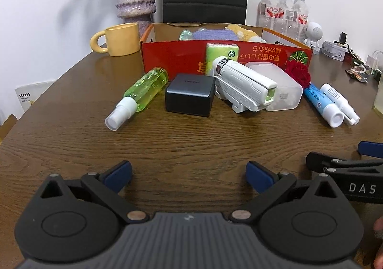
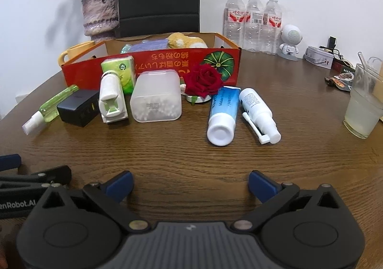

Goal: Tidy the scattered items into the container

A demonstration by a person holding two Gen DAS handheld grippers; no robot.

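Both tools are wide apart and hold nothing. The left gripper (image 1: 189, 175) and the right gripper (image 2: 190, 185) hang low over the bare front of the table (image 1: 191, 139), side by side, well back from the things.

The things lie in a row in front of the red box (image 1: 182, 58). Some soft cloths are already in the box.

The green bottle (image 1: 143, 88) lies on its side. It is round and smooth, so it may roll or slip. Grab it across the middle.

The black charger (image 1: 190, 94) is hard with flat sides. It looks easy to pinch and a bit heavy.

The white gadget (image 1: 244, 86) leans on the clear tub (image 1: 283, 92). The tub looks light and wide, so it may need the full opening.

The tissue pack (image 1: 221, 55) is soft and will squash.

The rose (image 2: 203, 80) is delicate. Hold it gently, low down.

The blue tube (image 2: 222, 113) and the white spray (image 2: 257, 111) lie close together and may roll.
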